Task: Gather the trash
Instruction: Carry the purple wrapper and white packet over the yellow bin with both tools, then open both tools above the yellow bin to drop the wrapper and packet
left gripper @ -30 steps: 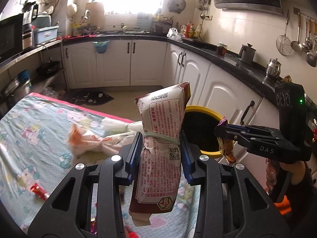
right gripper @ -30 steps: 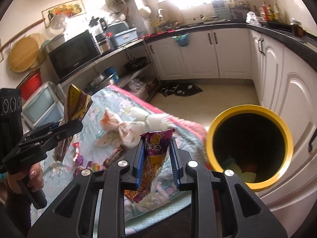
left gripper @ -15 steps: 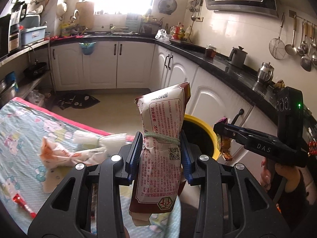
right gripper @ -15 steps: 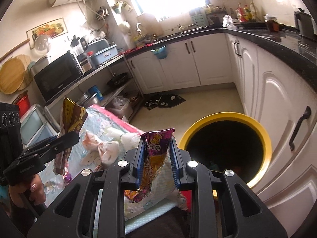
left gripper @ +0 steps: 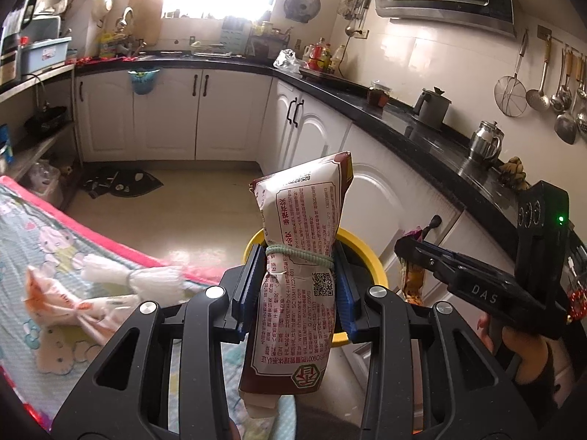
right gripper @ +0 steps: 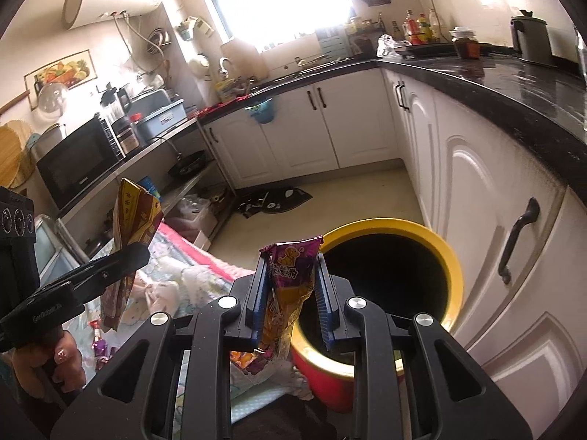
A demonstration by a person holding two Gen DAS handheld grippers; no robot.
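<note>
Two grippers each carry a piece of trash beside a yellow-rimmed bin [right gripper: 385,227]. The left gripper [left gripper: 299,286] has its blue pads closed on a white-and-maroon packet [left gripper: 299,256], pinching it at the waist where a green band is tied round it; the packet stands upright, its top above the pads and its bottom hanging below them. In the left view the bin [left gripper: 370,256] sits right behind the packet, against a white cabinet [left gripper: 385,198]. The right gripper [right gripper: 291,293] is narrowly closed on a purple-and-orange wrapper [right gripper: 290,282], which sticks up between the pads and droops below them. In the right view the bin's dark mouth lies just right of the wrapper and slightly beyond the fingertips; I cannot tell whether the wrapper is over the opening.

Each gripper shows in the other's view: the right gripper [left gripper: 407,253] with its wrapper at the right, the left gripper [right gripper: 135,253] with its packet [right gripper: 128,242] at the left, held by a hand [right gripper: 47,363]. A patterned cloth [left gripper: 33,227] covers the table [left gripper: 121,249], where a knotted white bag [left gripper: 121,286] lies.
</note>
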